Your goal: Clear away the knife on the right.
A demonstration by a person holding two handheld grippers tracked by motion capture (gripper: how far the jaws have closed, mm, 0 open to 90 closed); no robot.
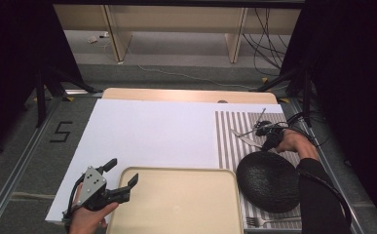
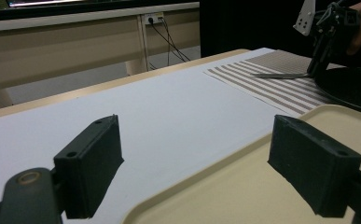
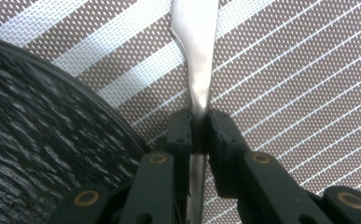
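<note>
Steel knife [image 3: 197,70] pinched on the striped mat [image 1: 230,141], ready to lift

Left gripper [image 1: 120,180] spread wide over the tray [image 1: 176,204] at 7 o'clock; right gripper [image 1: 269,141] at 2 o'clock clamps the knife beside the black plate [image 1: 268,181] – lift it level, squeeze firmly

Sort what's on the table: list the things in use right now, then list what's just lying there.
In use:
right gripper, shut on the knife
striped placemat under the knife

Lying about:
black plate
beige tray, beside the open left gripper
fork
white sheet
</note>
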